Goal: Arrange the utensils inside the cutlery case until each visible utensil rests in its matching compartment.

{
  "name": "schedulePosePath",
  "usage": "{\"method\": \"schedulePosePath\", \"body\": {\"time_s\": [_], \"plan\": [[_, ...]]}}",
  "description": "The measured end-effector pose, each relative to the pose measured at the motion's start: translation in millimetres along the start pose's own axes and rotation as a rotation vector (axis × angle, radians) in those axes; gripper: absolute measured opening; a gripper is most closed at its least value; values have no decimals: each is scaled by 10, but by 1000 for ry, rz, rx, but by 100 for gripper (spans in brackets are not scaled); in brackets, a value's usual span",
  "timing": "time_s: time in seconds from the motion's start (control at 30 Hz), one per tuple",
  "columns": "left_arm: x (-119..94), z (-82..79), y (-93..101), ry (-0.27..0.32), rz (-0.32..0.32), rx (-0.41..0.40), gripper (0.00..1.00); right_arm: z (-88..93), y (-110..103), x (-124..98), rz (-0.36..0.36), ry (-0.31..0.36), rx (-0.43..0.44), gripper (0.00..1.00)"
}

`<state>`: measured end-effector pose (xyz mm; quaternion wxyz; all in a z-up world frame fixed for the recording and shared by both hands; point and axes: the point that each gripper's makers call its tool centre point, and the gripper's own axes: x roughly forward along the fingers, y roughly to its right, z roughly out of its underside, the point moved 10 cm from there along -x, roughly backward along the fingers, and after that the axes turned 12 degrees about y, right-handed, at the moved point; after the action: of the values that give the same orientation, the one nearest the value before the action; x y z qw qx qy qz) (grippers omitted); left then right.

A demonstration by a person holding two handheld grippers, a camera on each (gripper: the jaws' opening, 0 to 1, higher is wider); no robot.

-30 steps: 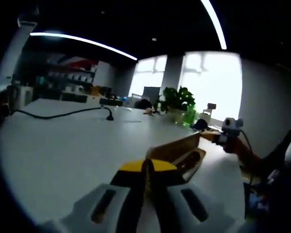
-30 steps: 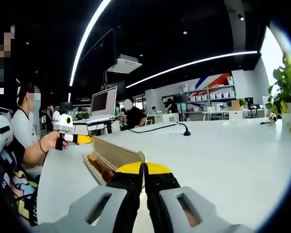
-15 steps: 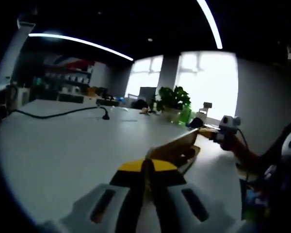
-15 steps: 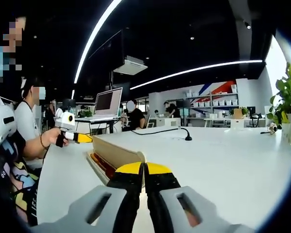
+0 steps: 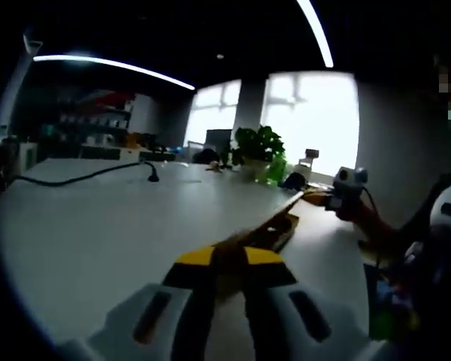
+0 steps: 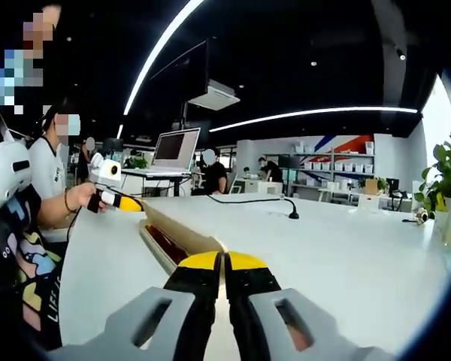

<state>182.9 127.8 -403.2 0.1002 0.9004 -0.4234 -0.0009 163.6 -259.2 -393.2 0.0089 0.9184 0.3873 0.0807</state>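
Right gripper [image 6: 224, 265] fingers pressed together, holding nothing; left gripper [image 5: 227, 259] fingers likewise closed and empty. Wooden cutlery case [image 6: 173, 239] lies on the white surface [image 6: 346, 248] just beyond both tips, contents unclear. Potted plant [image 5: 257, 148] beyond

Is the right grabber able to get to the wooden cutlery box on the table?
Probably yes. The right gripper has its jaws shut and points at the wooden cutlery case, which lies just ahead on the white table. Nothing stands between them.
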Motion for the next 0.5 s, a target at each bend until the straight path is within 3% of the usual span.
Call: {"method": "schedulePosePath", "body": {"time_s": [0.23,0.37,0.5], "plan": [[46,11,17,-13,6,17,17,24,-9,-5,22,-4,69,3],[36,27,11,-15,-2,34,19,31,-37,-12,37,-12,152,6],[34,26,9,-11,0,31,18,40,-41,-12,76,-41,290,10]]}}
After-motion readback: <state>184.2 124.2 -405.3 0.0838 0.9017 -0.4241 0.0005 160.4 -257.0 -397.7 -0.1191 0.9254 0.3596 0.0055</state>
